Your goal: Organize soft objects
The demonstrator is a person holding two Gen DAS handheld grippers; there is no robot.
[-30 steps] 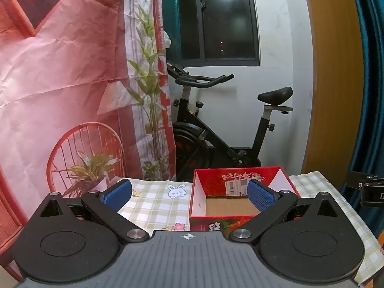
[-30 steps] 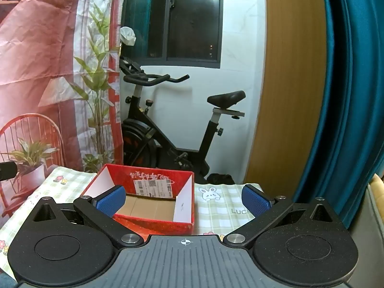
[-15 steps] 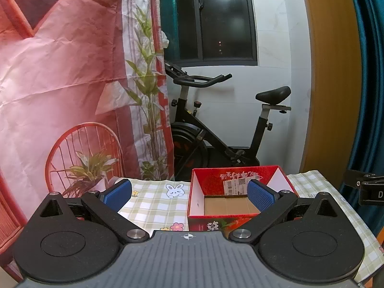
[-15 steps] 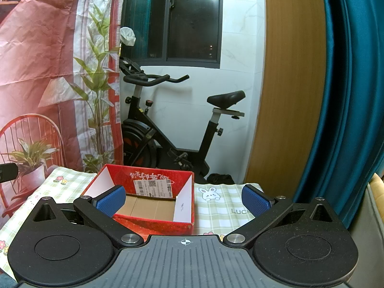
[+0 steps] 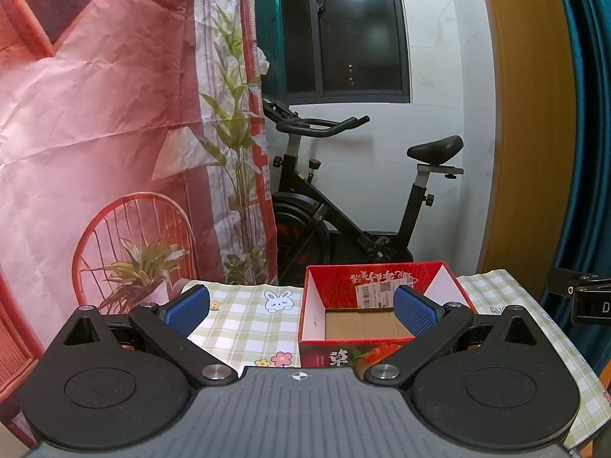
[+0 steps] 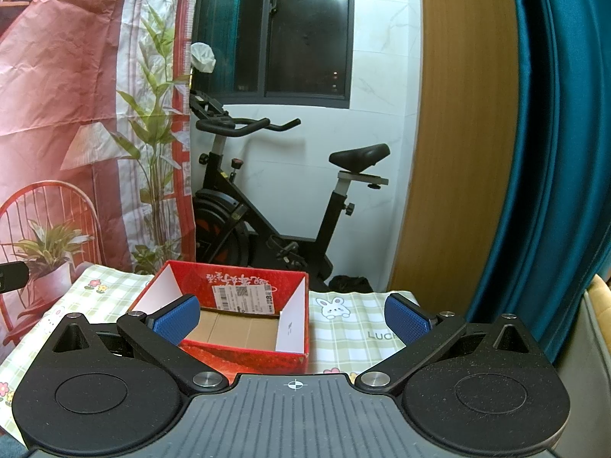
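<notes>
**Waiting grippers face an empty red box**

Hovering nearest the cameras, the left gripper (image 5: 301, 307) and the right gripper (image 6: 292, 315) both have blue pads spread wide apart, holding nothing. Just beyond them, on a checked-cloth worktop (image 5: 244, 316), sits an open red box (image 5: 376, 305), its cardboard floor bare. It lies ahead and right of the left gripper, ahead and left of the right one, about equally near both. No soft objects are visible in either view. Farther back stands an exercise bike (image 6: 275, 206) against a white wall. Compared with a second ago, the views have hardly shifted; the left gripper has drifted slightly.
</notes>
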